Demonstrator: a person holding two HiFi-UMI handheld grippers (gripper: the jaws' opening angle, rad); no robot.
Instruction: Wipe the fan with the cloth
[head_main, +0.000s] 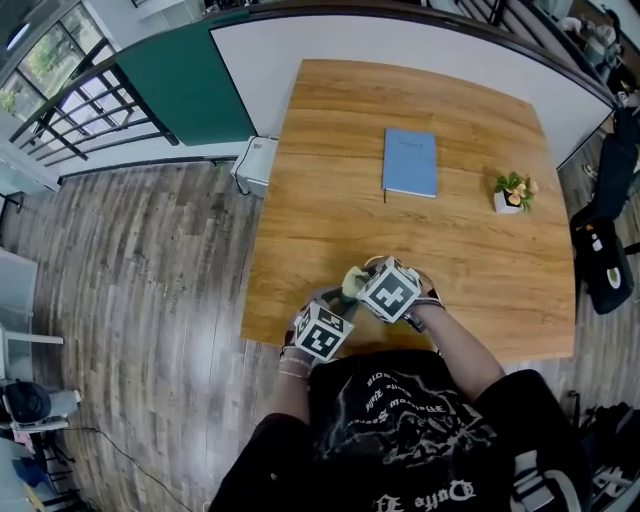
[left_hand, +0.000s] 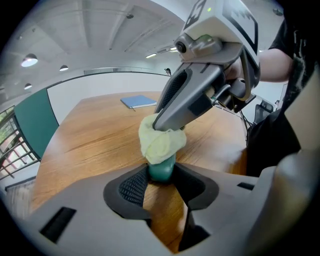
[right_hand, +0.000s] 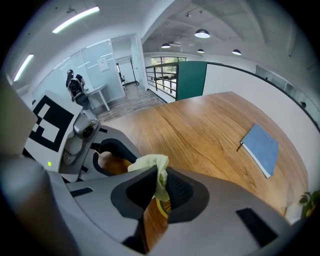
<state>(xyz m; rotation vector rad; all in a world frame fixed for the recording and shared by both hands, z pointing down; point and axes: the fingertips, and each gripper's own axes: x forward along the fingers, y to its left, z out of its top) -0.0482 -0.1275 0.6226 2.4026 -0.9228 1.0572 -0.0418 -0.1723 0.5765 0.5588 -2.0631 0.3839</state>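
Both jaws loaded: my L gripper (left_hand: 162, 180) clamps the fan (left_hand: 161, 171), R gripper (right_hand: 159, 192) pinches the cloth (left_hand: 159, 142). Risk: pushing too hard levers fan loose.

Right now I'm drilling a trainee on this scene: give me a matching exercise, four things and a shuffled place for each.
Things:
1 cloth
2 fan
3 notebook
4 potted plant

Places:
A lying flat on the table
B between the left gripper's jaws
C standing near the table's right edge in the head view
D pinched by the right gripper

Pairs: 1-D; 2-B; 3-A; 4-C
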